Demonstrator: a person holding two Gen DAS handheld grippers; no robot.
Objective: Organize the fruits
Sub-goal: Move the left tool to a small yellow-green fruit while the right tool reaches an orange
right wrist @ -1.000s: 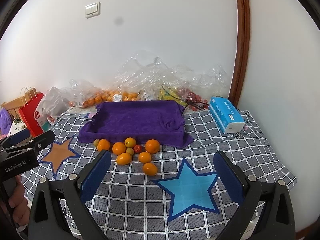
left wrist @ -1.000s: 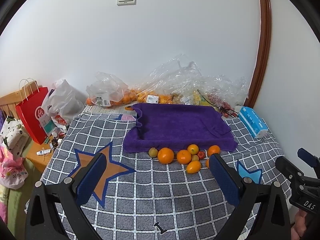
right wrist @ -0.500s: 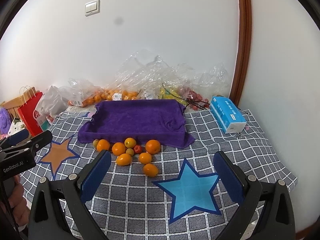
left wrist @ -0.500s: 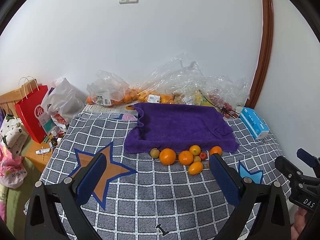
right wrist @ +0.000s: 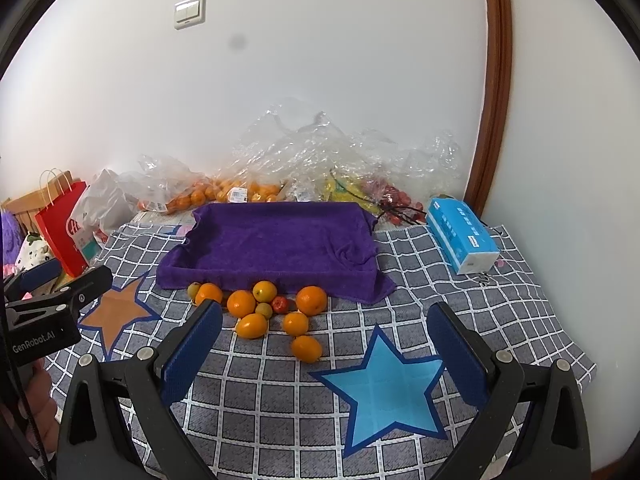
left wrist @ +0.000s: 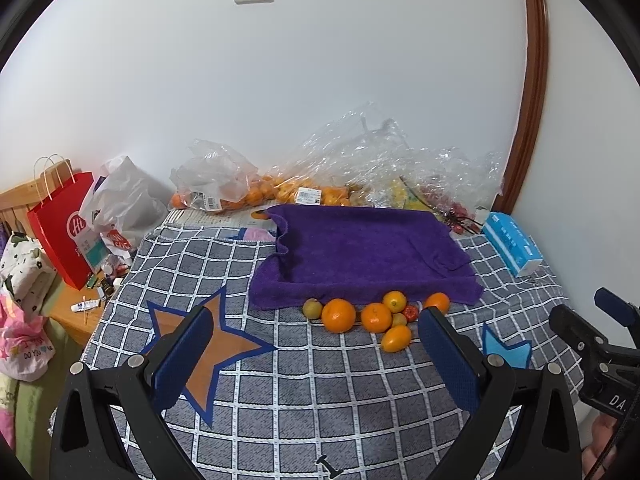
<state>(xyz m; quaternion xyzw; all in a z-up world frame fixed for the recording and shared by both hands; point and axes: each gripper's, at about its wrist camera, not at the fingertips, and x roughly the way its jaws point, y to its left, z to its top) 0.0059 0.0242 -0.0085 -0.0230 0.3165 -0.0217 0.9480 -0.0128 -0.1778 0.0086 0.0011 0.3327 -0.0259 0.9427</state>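
Several loose fruits lie on the checked cloth in front of a purple towel-lined tray (left wrist: 360,248) (right wrist: 276,240): oranges (left wrist: 338,315) (right wrist: 311,300), a small red fruit (left wrist: 410,313) (right wrist: 280,304), a greenish fruit (left wrist: 312,308) (right wrist: 194,290) and oval kumquats (left wrist: 396,338) (right wrist: 306,348). My left gripper (left wrist: 316,344) is open, held above the cloth short of the fruits. My right gripper (right wrist: 324,336) is open too, nearest the front kumquat. Neither holds anything.
Clear plastic bags of oranges and other fruit (left wrist: 320,184) (right wrist: 300,172) are piled against the wall behind the tray. A blue tissue box (left wrist: 514,248) (right wrist: 462,236) lies at the right. A red paper bag (left wrist: 64,228) and clutter stand left of the table.
Both grippers have shifted slightly; the fruits and tray appear a little lower and closer in the left view. Nothing was grasped.
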